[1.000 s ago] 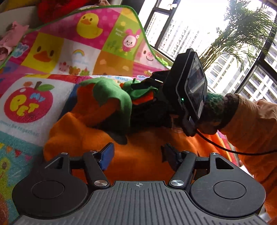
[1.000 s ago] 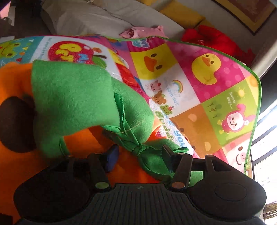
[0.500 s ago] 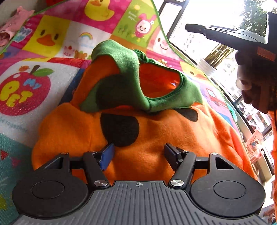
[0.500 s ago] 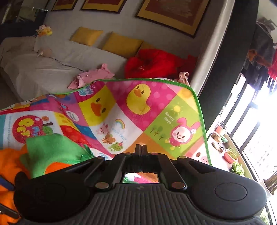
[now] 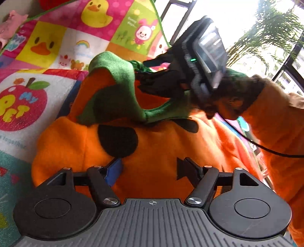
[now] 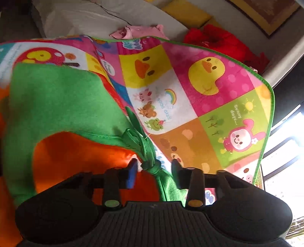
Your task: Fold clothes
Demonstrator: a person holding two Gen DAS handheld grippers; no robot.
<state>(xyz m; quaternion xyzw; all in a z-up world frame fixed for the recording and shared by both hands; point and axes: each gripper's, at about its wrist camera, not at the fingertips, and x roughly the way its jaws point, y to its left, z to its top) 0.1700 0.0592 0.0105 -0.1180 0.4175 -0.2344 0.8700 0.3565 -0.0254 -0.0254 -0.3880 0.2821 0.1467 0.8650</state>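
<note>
A: One big mat [image 6: 209, 91] underfoot, patchwork of ducks, a rabbit, a rainbow, an apple, edged in green. Spread flat, filling most of both views.

B: Beyond it?

A: Grey sofa [image 6: 85, 17] along the far edge, with yellow cushions [image 6: 186, 13], a red heap [image 6: 218, 41] and a small pink garment [image 6: 140, 31] on it. Framed picture [image 6: 266, 13] on the wall above. Tall windows [image 5: 285, 57] off to the side, very bright, palm fronds [image 5: 266, 32] outside.

B: And the costume?

A: Orange fleece costume [image 5: 161, 152] lying on the mat, black patches on its front, green collar [image 5: 117, 91] standing up at the top, a knotted green tie [image 6: 150, 165] at the collar's end.

B: Tongs?

A: Left gripper [image 5: 150, 171] spread wide just over the orange front, nothing between the pads. Right gripper [image 6: 153, 171] at the collar, jaws apart with the knot sitting between them, not pinched. Orange sleeve [image 5: 275, 123] behind it.
</note>
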